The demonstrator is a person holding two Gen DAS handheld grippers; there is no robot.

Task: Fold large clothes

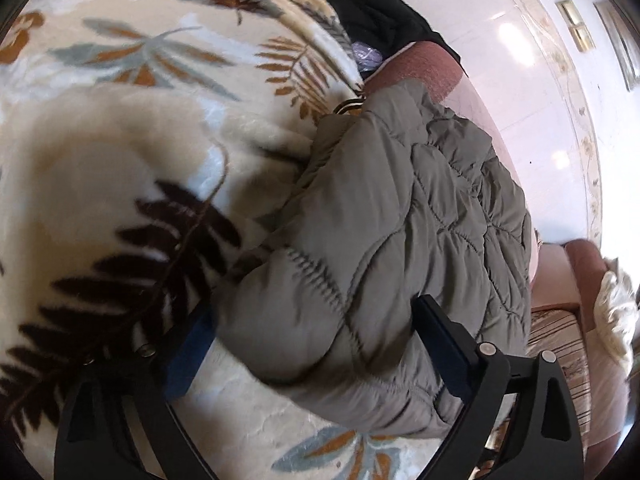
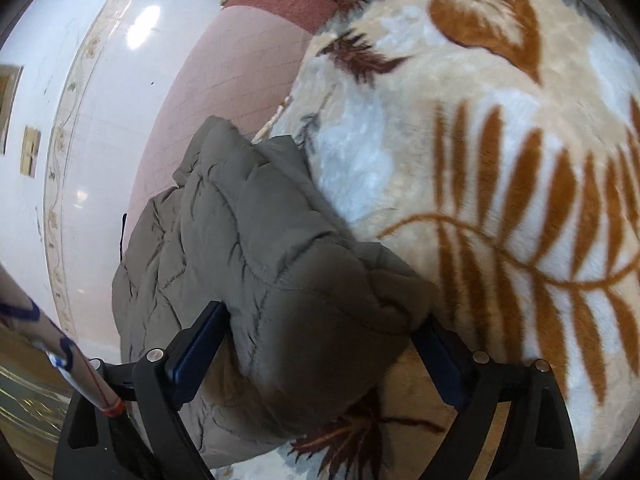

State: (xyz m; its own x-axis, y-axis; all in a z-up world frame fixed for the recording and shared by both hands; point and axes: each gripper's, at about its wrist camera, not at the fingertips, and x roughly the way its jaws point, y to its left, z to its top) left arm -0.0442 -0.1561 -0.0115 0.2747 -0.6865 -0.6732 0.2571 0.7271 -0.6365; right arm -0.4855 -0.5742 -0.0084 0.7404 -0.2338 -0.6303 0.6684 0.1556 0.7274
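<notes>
A grey-green quilted puffer jacket (image 1: 400,216) lies bunched along the edge of a bed with a cream leaf-print blanket (image 1: 120,128). My left gripper (image 1: 316,344) has its two fingers around a thick fold of the jacket's near end. In the right wrist view the same jacket (image 2: 248,248) hangs partly over the bed's edge, and my right gripper (image 2: 320,344) has its fingers around its padded near corner. Both grippers stand wide apart on the bulky fabric.
The blanket (image 2: 500,160) fills the bed's top. A pink bed side (image 2: 224,92) drops to a glossy white tiled floor (image 2: 104,80). A black garment (image 1: 368,4) lies at the far end. A striped cushion (image 1: 560,344) sits at the right.
</notes>
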